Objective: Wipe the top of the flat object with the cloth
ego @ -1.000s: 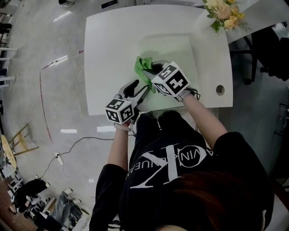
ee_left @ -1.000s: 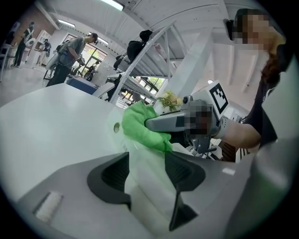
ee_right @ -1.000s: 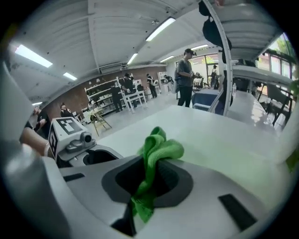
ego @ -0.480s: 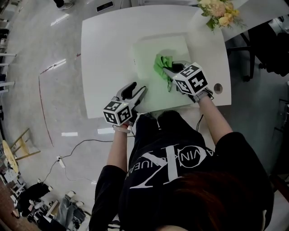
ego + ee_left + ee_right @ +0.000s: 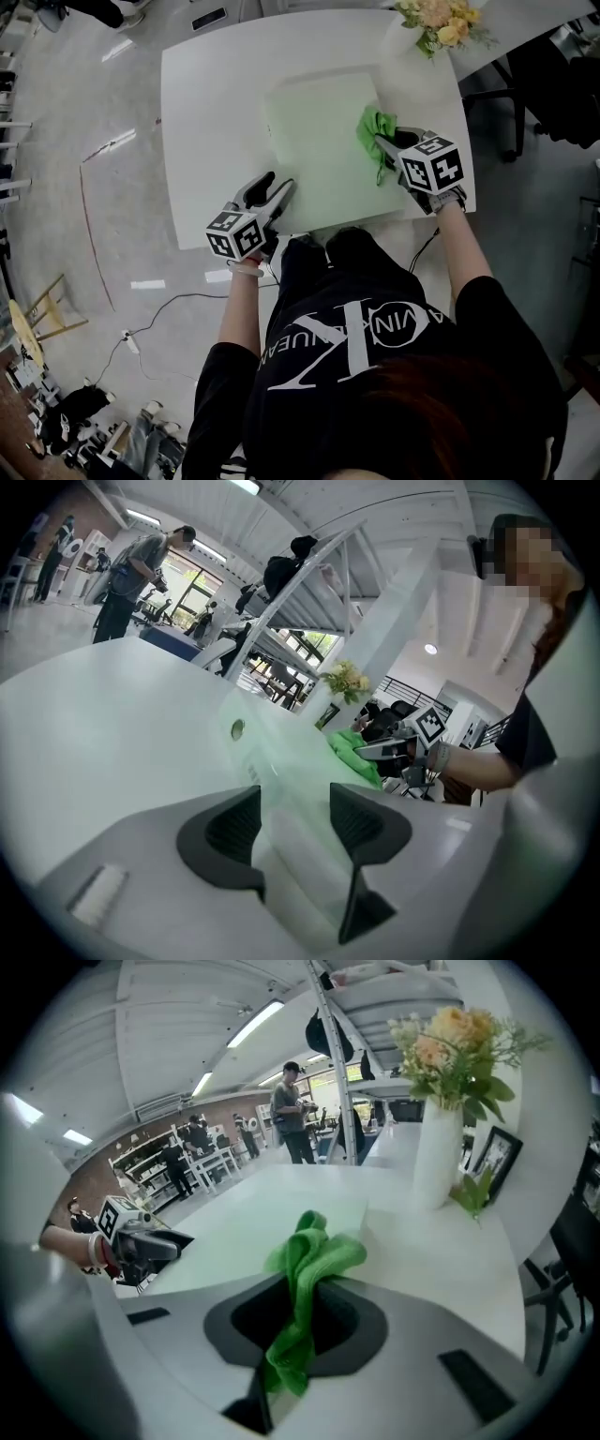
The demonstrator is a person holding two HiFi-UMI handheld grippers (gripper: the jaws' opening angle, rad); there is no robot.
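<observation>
The cloth [image 5: 314, 1251] is a soft green rag, bunched and creased. It looks light and limp, so it will drag and fold rather than push. The right gripper [image 5: 300, 1307] has its jaws clenched on the rag's middle, and a loose wad sticks out ahead of them. That is a sound hold, since the wad does the wiping. The wad sits at the right edge of the flat object [image 5: 319, 141], a thin, pale green sheet lying flat on the white tabletop [image 5: 216, 112]. The sheet is probably light and liable to slide. The left gripper [image 5: 295, 822] rests at its near left corner, jaws apart and clamping nothing. The only container is a white vase [image 5: 438, 1157] beyond the sheet, holding flowers [image 5: 459, 1040].
</observation>
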